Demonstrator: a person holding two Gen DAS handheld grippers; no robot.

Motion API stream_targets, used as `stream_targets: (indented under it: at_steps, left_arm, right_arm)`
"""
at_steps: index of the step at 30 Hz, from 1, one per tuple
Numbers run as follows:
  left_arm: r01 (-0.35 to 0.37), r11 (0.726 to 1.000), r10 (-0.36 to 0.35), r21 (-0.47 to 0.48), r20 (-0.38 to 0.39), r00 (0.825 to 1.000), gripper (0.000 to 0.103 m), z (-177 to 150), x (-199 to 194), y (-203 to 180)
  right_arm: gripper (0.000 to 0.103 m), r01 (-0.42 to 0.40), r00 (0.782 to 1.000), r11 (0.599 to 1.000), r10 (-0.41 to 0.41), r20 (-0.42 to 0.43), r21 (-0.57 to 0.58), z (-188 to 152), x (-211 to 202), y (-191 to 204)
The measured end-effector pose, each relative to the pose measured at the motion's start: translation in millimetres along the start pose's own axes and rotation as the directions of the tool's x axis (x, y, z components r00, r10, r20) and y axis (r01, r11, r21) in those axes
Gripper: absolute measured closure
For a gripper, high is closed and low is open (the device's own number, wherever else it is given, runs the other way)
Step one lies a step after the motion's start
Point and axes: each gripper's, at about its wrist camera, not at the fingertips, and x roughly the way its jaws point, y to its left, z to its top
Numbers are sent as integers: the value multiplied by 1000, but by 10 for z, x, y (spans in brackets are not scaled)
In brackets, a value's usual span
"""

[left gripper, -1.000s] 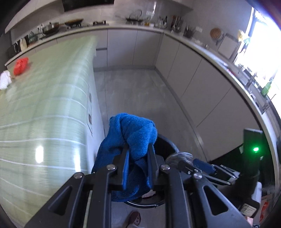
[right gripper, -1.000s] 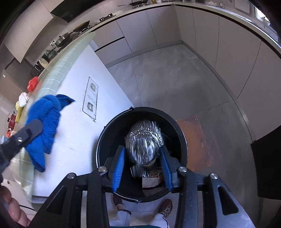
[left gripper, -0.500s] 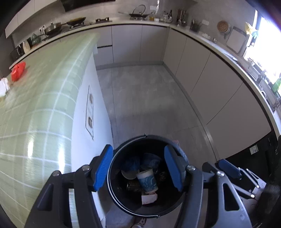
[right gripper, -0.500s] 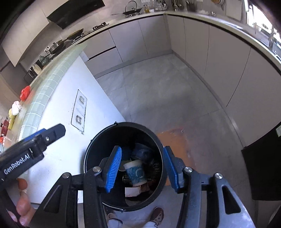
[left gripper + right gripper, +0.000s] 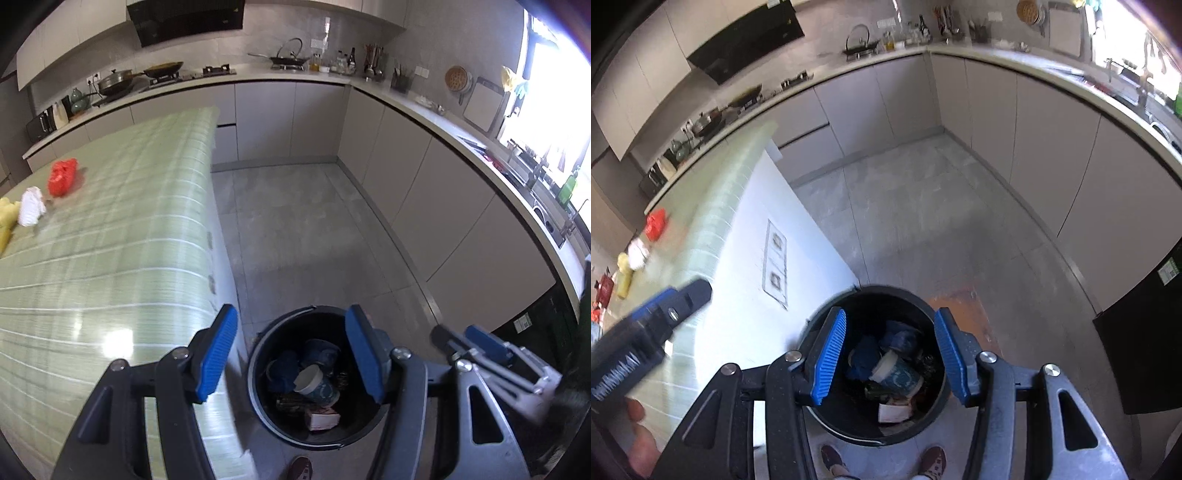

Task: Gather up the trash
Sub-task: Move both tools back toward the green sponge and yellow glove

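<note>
jaws of the left gripper (image 5: 288, 350) stood spread with nothing between the blue pads, where a second before they had been pinched on a blue towel; that towel now lay in the black bin (image 5: 258, 387) on the floor below, a dark blue heap (image 5: 282, 371) at the left of the pile. the right gripper (image 5: 890, 354) was empty too, its jaws opening wider over the same bin, the ball of crumpled foil it had gripped a second earlier gone from between them; the foil could not be picked out with certainty among the rubbish. on top of the pile lay a paper cup (image 5: 897, 374) on its side, with a small carton (image 5: 894, 411) nearer the near rim. both drops therefore looked done, and both claws seemed to be lifting clear. out beyond the bin, to the left, ran the green tiled counter (image 5: 110, 258), and far along it more litter waited: a red crumpled piece (image 5: 62, 177), a white wad (image 5: 31, 206) just beside it, and something yellow (image 5: 7, 214) at the edge of view. the task was judged only partly finished; the next trip would likely go back to that far left end, well apart from the bin.
</note>
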Motion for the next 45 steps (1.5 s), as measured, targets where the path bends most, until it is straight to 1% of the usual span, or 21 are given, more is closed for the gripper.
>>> stream_targets:
  at_steps: [1,2,3,6,8,11,16,17,20,26,29,34,37,41,43,45]
  left_arm:
    - [-1,1000,1,-1,6,1000,40,37,-42,36]
    - [0,1000,1,-6,13,1000,39,69,-82,113]
    - [0,1000,0,-9,18,1000,36,80,-131,178]
    - [-5,1000,6,-13,39,999,34,106,-276,411]
    - [-10,1000,11,-20,52,999,34,108,-366,575]
    - [-21,999,23,-33,69,997,31,128,-487,883]
    - [-51,996,59,-79,100,993,31,144,-664,1468]
    - [-60,994,70,-93,103,992,31,147,-692,1638]
    - [-80,989,94,-127,109,990,30,128,-757,2046]
    - [-127,975,145,-182,93,985,29,83,-848,2848]
    - [-155,967,176,-201,93,980,29,60,-883,3181]
    - [-195,949,217,-249,66,974,29,50,-846,3634]
    - [-211,935,236,-286,55,970,29,56,-808,3835]
    - [-245,908,272,-340,35,962,29,81,-742,4045]
    - [-255,901,282,-350,26,959,29,112,-713,4107]
    - [-286,898,310,-334,20,951,29,177,-662,4140]
  right_arm:
    - [40,-1,1000,1000,1,12,0,26,-61,57]
    - [38,3,1000,1000,-3,30,-4,53,-149,144]
    - [35,6,999,1000,-5,42,-9,73,-199,210]
    - [34,3,995,1000,-1,97,-22,111,-424,507]
    - [34,-6,994,1000,9,113,-27,122,-510,680]
    - [33,-6,991,998,13,131,-57,121,-596,1019]
    - [33,-42,988,994,56,147,-97,97,-658,1663]
    - [33,-47,987,993,62,147,-106,79,-660,1785]
    - [33,-64,985,988,85,152,-141,33,-653,2227]
    - [33,-110,981,979,134,137,-174,-138,-554,3067]
    - [33,-125,979,973,152,134,-192,-241,-496,3420]
    - [33,-159,978,960,185,97,-230,-318,-347,3995]
    - [33,-166,978,951,193,81,-262,-311,-255,4231]
    - [33,-182,974,936,213,72,-300,-240,-104,4420]
    - [33,-204,970,929,235,65,-308,-191,-8,4501]
    - [33,-236,964,924,261,48,-302,-136,68,4552]
